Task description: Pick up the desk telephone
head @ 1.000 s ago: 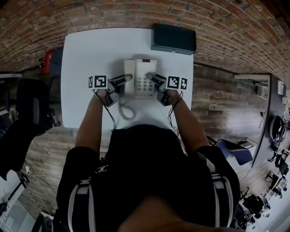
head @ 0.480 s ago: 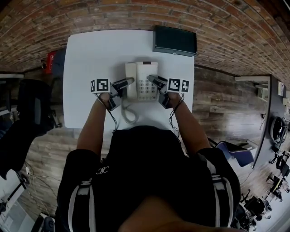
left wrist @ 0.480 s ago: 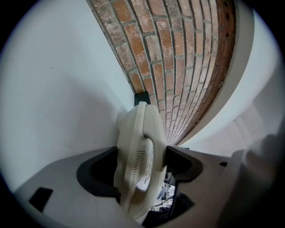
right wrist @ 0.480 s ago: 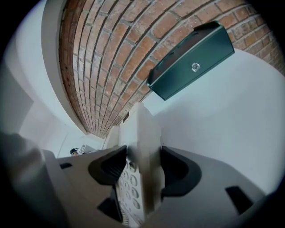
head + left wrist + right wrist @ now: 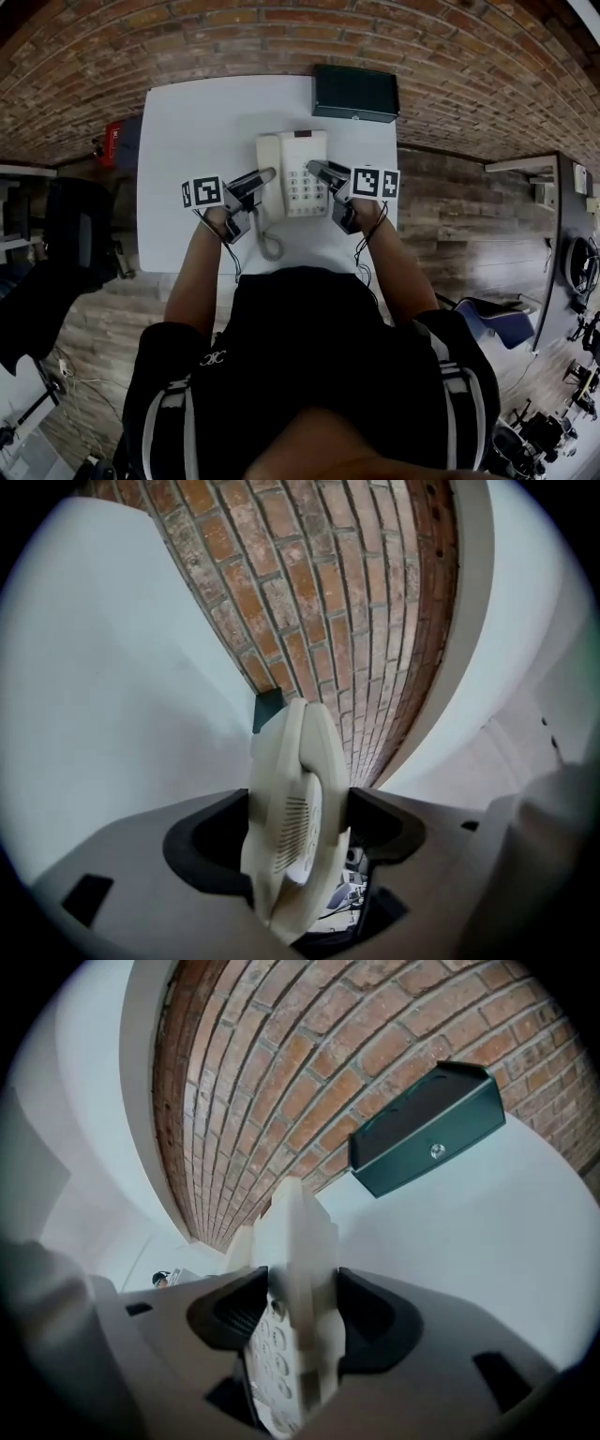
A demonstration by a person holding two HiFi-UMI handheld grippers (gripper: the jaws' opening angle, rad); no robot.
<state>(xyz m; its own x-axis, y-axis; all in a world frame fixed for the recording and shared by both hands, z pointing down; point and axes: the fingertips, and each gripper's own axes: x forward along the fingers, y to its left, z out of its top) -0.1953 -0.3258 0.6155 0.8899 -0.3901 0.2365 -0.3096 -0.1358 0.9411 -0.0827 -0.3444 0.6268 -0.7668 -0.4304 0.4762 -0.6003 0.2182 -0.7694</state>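
Note:
A cream desk telephone with a keypad and a coiled cord sits between both grippers over the white table. My left gripper is shut on its handset side; the left gripper view has the phone's left edge clamped between dark jaws. On the keypad side my right gripper is shut too, with the phone's right edge pinched between its jaws. The right gripper view suggests the phone is off the table.
A dark green box stands at the table's far right edge, also in the right gripper view as the box. Brick floor surrounds the table. A red object lies left of the table; a black chair is nearer left.
Both grippers and the phone between them have shifted slightly toward me and sit a little lower in the head view. The grips are unchanged.

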